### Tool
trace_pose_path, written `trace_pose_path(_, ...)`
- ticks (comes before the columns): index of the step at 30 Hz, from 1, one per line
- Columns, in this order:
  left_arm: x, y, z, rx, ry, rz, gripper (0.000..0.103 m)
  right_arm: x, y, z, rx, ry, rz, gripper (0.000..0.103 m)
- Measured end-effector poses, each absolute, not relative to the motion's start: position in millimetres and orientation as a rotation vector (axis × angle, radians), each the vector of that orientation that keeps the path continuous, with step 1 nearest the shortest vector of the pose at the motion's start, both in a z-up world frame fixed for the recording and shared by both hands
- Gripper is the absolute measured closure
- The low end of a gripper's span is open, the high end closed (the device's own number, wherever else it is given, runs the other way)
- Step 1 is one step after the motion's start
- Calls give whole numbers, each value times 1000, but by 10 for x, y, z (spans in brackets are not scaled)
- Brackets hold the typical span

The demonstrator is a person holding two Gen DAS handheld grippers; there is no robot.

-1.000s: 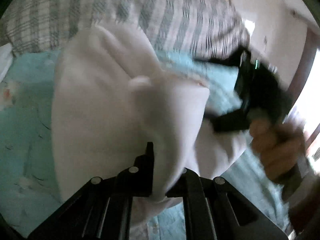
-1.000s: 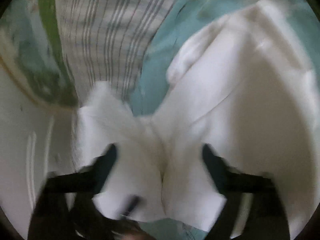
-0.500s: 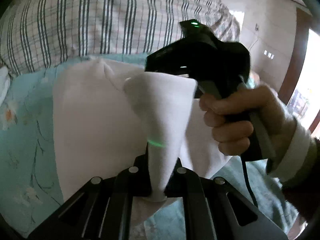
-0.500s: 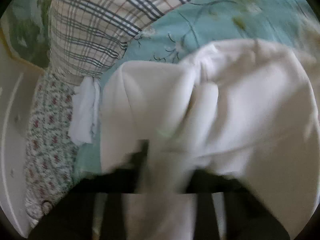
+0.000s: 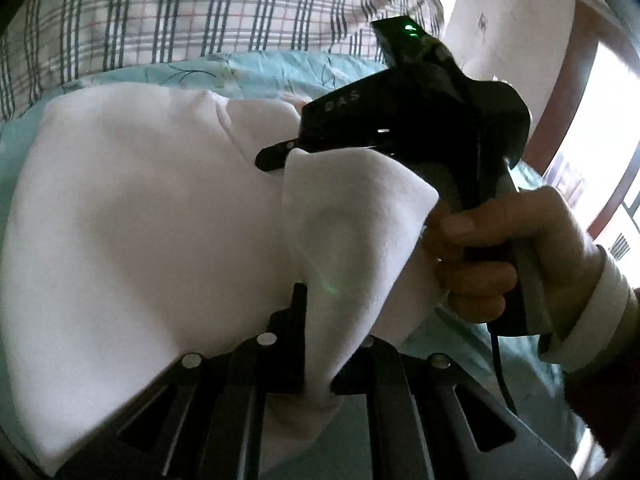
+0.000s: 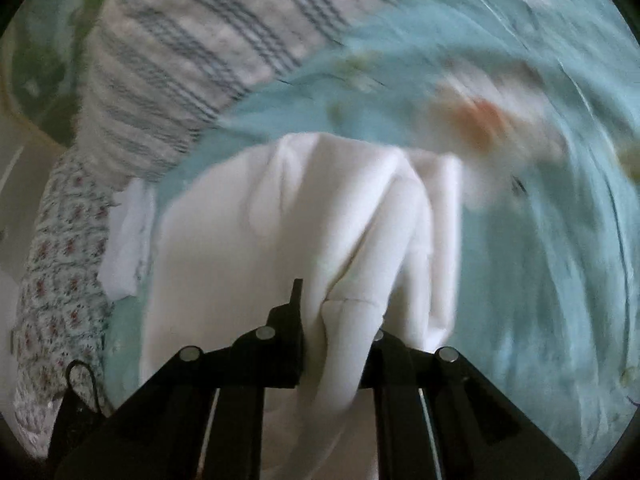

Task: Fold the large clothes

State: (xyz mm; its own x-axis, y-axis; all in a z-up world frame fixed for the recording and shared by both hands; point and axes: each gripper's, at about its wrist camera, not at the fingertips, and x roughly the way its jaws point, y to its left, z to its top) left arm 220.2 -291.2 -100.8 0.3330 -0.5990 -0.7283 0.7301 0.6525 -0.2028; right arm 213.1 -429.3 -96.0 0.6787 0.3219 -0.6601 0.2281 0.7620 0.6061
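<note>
A large white garment [image 5: 140, 216] lies on a light blue flowered bedsheet [image 5: 256, 68]. My left gripper [image 5: 318, 344] is shut on a fold of the garment that rises between its fingers. The right gripper [image 5: 280, 158] shows in the left wrist view as a black body held by a hand [image 5: 504, 256], its tip at the raised fold. In the right wrist view the right gripper [image 6: 334, 332] is shut on a bunched edge of the garment [image 6: 280, 216], lifted above the sheet [image 6: 540, 260].
A plaid pillow or quilt [image 5: 192, 12] lies beyond the garment and also shows in the right wrist view [image 6: 180, 60]. A flowered cloth [image 6: 60, 280] and a small white cloth [image 6: 128, 244] lie at the left. A wall and doorway [image 5: 580, 92] are at the right.
The right gripper went from open around the cloth to shut on it and swung over close to my left gripper. The garment's fold rose between both grippers.
</note>
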Motion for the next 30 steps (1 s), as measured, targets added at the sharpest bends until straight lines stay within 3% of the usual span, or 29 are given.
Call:
trace_pose_path(3, 2216, -2857, -970, 148, 891, -882, 92, 2115, -4320, -969, 745, 822, 71, 89)
trace_pose_path(6, 2186, -2719, -870, 80, 927, -909, 81, 2040, -4308, -884, 734, 819, 57, 83)
trace_pose_path(8, 2108, -2584, -762, 47, 915, -929, 63, 1988, -4267, -805, 708, 814, 39, 79)
trace_pose_path(10, 1955, -2491, -623, 31, 889, -937, 51, 1899, -4230, -710, 674, 805, 14, 76)
trace_pose_path(15, 1918, -2083, -373, -54, 881, -909, 38, 1677, -4184, -563, 651, 768, -26, 41)
trace_pose_path(18, 2111, -1783, -338, -121, 891, -844, 34, 1605, -4156, -543, 637, 772, -38, 27)
trace_pose_path(22, 2478, -1515, -391, -189, 917, -756, 22, 1621, -4141, -607, 628, 813, -36, 25)
trace_pose_path(30, 3168, -1481, -958, -347, 1146, -773, 21, 1764, -4186, -834, 673, 870, 6, 25)
